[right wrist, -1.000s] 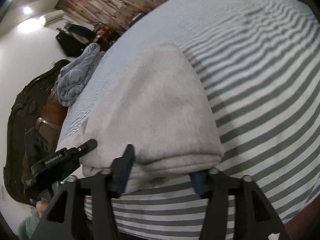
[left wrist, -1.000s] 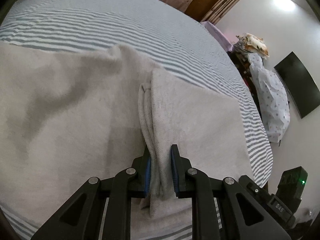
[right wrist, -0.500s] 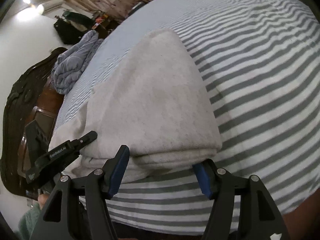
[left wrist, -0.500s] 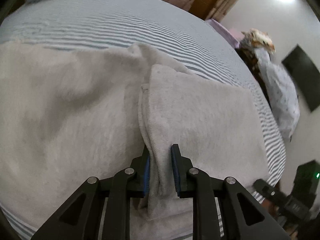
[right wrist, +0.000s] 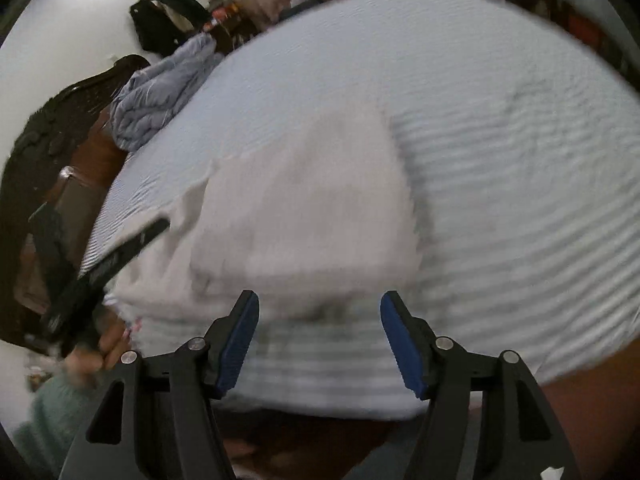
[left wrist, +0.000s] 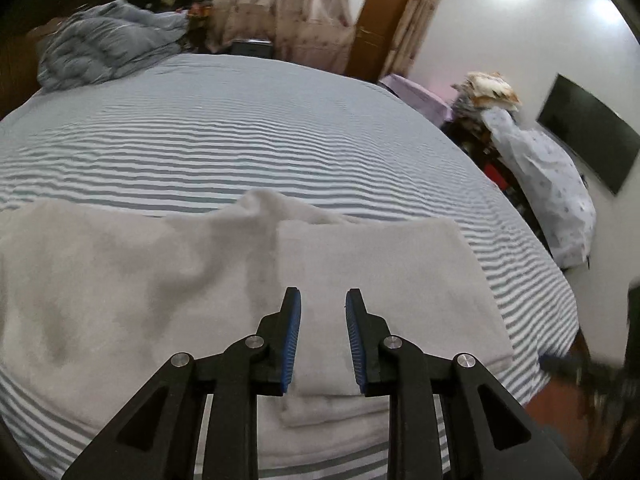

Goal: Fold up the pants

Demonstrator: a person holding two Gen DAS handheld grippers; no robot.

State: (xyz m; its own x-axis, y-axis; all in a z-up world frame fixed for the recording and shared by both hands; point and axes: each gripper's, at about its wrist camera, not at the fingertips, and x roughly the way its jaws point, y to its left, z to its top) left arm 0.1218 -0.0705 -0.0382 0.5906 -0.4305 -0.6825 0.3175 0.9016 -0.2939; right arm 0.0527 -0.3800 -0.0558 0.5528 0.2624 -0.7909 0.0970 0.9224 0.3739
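Grey fleece pants (left wrist: 168,280) lie on the near part of a bed (left wrist: 248,140) with a grey-and-white striped sheet. One end is folded over into a thick stacked panel (left wrist: 380,264) on the right of the left wrist view; the rest spreads flat to the left, with a small raised ridge at the far edge where the two parts meet.

Left hand-held gripper (left wrist: 322,338): jaws a narrow gap apart, having just been opening, nothing between the blue pads. It hangs above the folded panel, clear of the cloth.

Right hand-held gripper (right wrist: 320,342): jaws about half spread, empty, above the near corner of the folded panel (right wrist: 304,208) and the striped bed edge (right wrist: 500,200). This view is motion-blurred, so cloth detail is poor.

In the right wrist view the left tool shows as a dark bar (right wrist: 108,260) at the pants' left edge, held by a hand (right wrist: 102,344) with a green sleeve (right wrist: 52,412).

Background: crumpled blue-grey quilt (left wrist: 104,48) at the bed's far corner, dark wooden headboard (right wrist: 48,140), wooden door (left wrist: 380,28), curtains (left wrist: 280,4), wall-mounted black screen (left wrist: 588,136), heap of laundry (left wrist: 540,176) below it.
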